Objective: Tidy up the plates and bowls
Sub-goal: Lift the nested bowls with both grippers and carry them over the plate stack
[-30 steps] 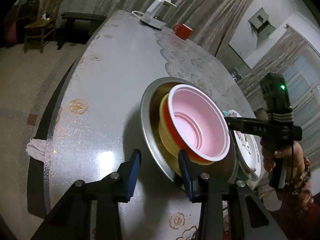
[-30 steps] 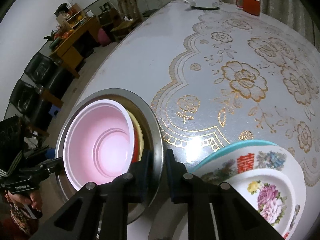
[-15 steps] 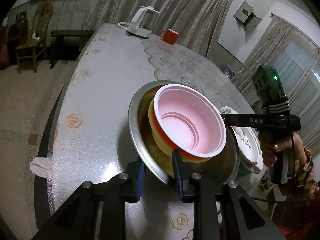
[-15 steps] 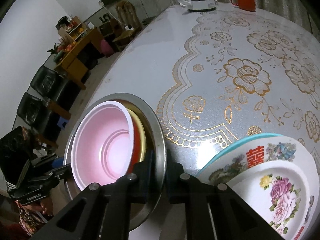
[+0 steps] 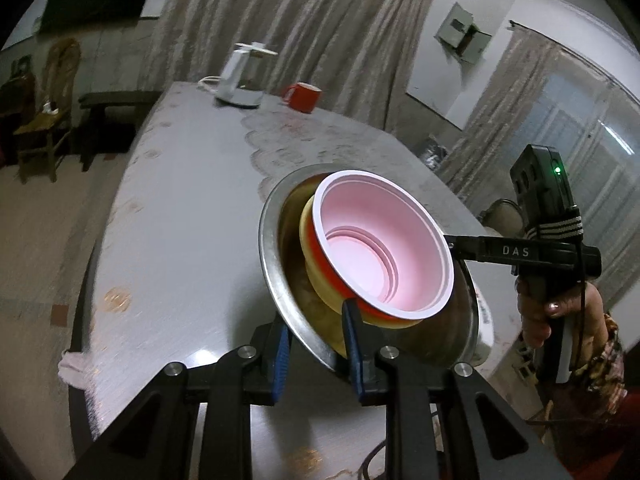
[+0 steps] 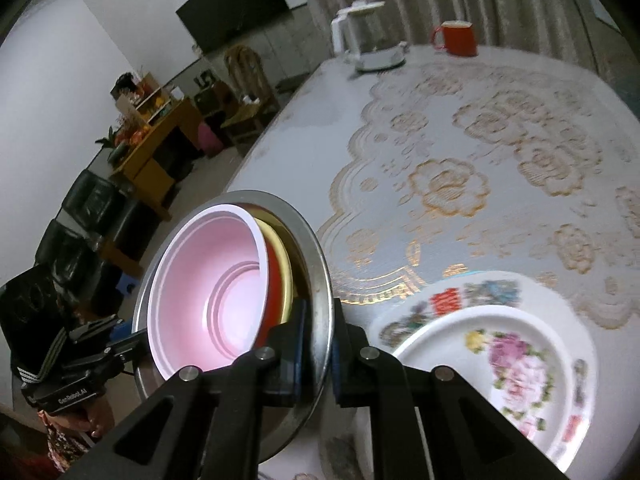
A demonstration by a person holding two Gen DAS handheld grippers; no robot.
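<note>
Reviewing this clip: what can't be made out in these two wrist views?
- Metal basin underside: both views, hidden by its own wall.
- Bowls under the pink bowl: only rims show.
- Floral plates: right view, motion-blurred; cut off by the frame edge.
- Red mug contents: too far.

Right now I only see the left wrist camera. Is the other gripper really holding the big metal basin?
Observer: Yes. The right gripper is shut on the metal basin, one finger inside the rim and one outside.
Operator: What's hiding behind the basin?
Observer: A small flowered plate lying on a bigger plate.
Operator: Any writing on them?
Observer: Red characters on the bigger plate's rim.
</note>
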